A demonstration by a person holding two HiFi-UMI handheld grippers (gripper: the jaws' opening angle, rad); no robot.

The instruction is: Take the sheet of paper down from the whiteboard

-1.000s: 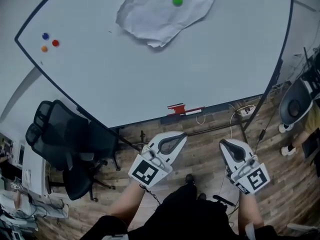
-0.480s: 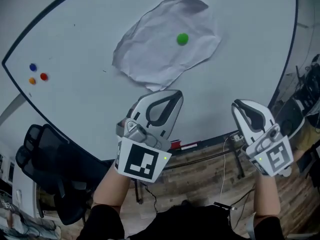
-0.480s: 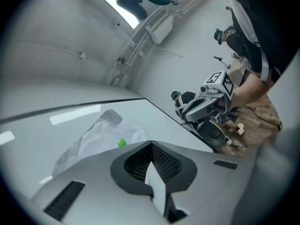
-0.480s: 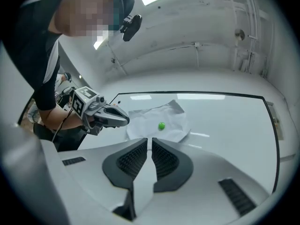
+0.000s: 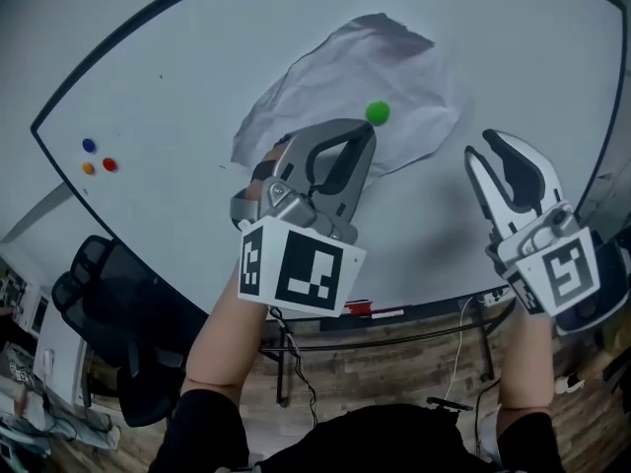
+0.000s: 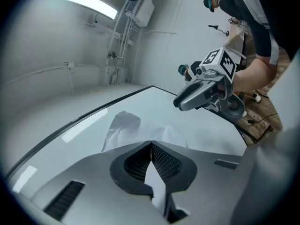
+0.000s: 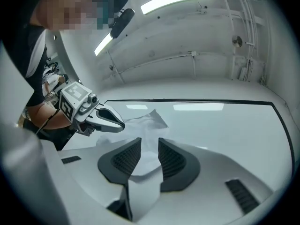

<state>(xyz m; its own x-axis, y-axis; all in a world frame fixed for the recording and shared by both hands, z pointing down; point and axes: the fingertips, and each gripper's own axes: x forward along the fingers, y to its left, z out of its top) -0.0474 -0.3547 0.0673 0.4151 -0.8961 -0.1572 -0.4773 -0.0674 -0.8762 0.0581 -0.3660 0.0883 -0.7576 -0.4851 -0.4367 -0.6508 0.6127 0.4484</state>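
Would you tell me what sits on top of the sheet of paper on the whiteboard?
A single green magnet pins the sheet of paper to the whiteboard. The left gripper hides its lower edge; the board behind is covered.

The left gripper [image 5: 357, 138], a grey two-jaw tool with black ribbed inner faces, is raised on the bare left forearm [image 5: 222, 348] and points away from the person and slightly right. Its jaws are pressed together tip to tip, with nothing between them. Its white marker cube [image 5: 299, 269] sits at the near end, facing the person. To the right and well apart from it, the white-shelled right gripper [image 5: 493, 151] is held up on the right forearm [image 5: 523, 372]. Its jaws have just been opening and stand apart, the gap between them empty.
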